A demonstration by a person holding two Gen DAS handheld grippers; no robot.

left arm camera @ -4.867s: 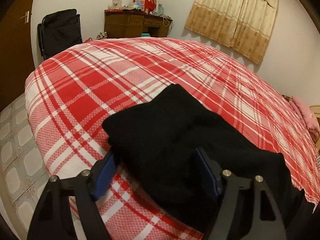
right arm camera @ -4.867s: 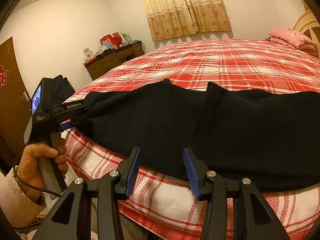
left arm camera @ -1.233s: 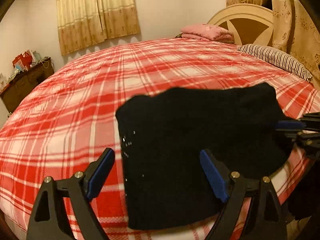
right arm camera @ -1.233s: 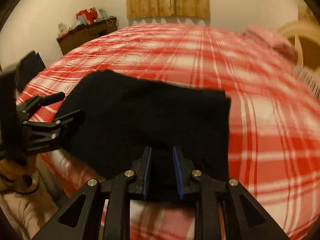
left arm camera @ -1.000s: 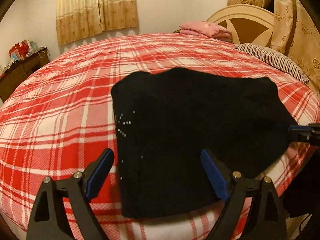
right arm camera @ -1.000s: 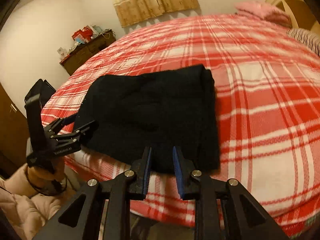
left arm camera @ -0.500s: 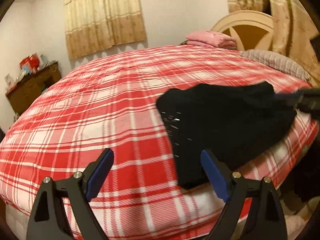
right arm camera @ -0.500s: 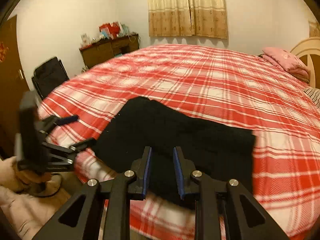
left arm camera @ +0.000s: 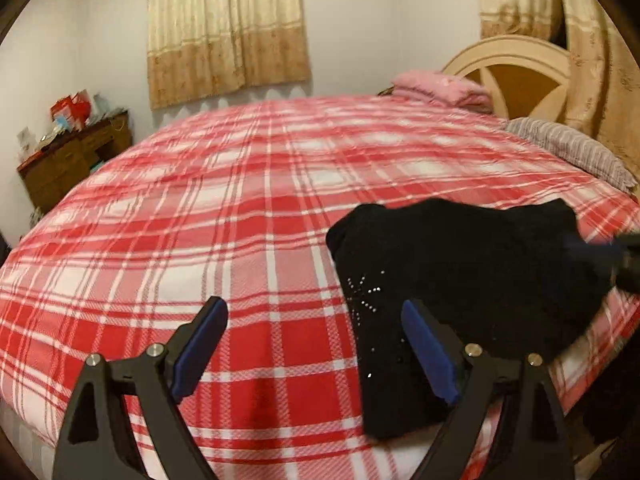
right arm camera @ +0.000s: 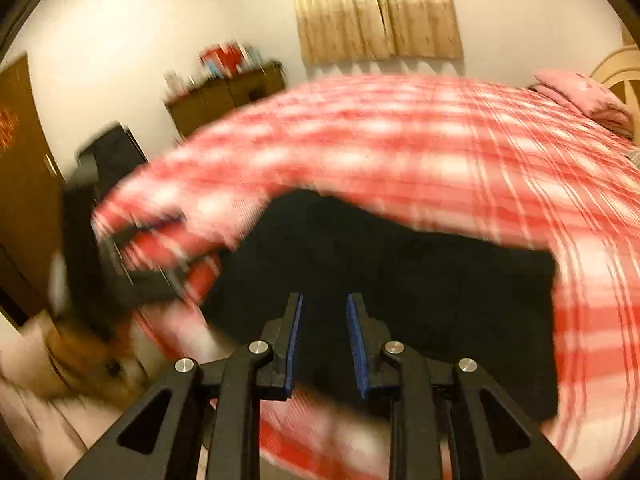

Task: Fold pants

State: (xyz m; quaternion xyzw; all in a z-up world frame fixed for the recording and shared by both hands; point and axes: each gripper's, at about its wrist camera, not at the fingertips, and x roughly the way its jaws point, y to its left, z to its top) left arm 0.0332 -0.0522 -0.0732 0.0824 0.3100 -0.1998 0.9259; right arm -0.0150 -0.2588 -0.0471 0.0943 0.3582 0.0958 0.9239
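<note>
A bed covered in red-and-white plaid is shown, its near edge cut off by the frame. Folded black pants are seen lying at that near edge; small studs are visible on the fabric, but folds are lost in the dark cloth. The right wrist view is heavily blurred. The left gripper is held wide apart above the plaid, empty, one finger overlapping the pants. The right gripper is narrowed to a slim gap; whether cloth is pinched cannot be told.
</note>
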